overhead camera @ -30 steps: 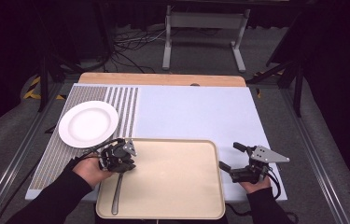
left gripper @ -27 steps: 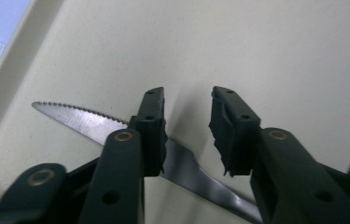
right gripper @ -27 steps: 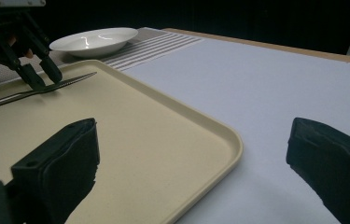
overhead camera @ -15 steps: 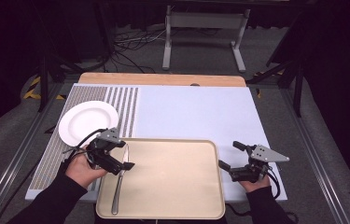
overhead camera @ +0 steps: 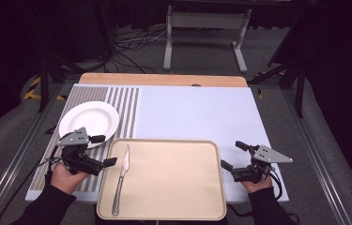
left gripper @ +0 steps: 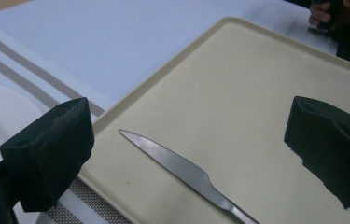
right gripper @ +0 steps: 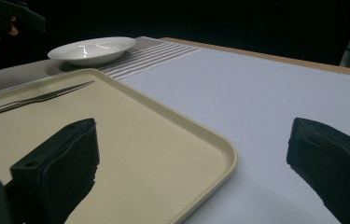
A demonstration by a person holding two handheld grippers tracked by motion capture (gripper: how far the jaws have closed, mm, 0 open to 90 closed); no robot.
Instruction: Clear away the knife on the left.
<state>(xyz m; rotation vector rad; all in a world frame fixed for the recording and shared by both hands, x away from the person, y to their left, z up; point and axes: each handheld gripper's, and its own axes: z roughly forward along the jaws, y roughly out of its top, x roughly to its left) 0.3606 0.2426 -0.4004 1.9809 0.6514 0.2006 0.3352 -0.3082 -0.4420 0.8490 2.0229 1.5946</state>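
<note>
From the high view we see the left gripper held just off the left edge of a beige tray, its jaws spread wide with nothing between them. A table knife lies flat on the tray just to the right of this gripper, blade tip pointing away from the person and handle toward the near rim. A white plate sits on the striped part of the placemat just beyond the left gripper; one jaw overlaps its near edge in this view, though we cannot tell whether they touch. The right gripper hangs just off the tray's right edge, jaws also apart and empty, pointing toward the tray. The placemat covers most of the worktop, whose wooden strip shows at the far side.

In the left gripper view, the two black jaws stand far apart, holding nothing. The knife lies on the tray between and below them, its serrated blade toward the left jaw and its handle running off the bottom edge. The plate shows behind the left jaw.

In the right gripper view, the jaws are again wide apart and empty. The tray's rounded corner sits between them, the left jaw over the tray and the right jaw over the bare placemat. Farther off, to the left, lie the knife and, beyond the tray, the plate.
</note>
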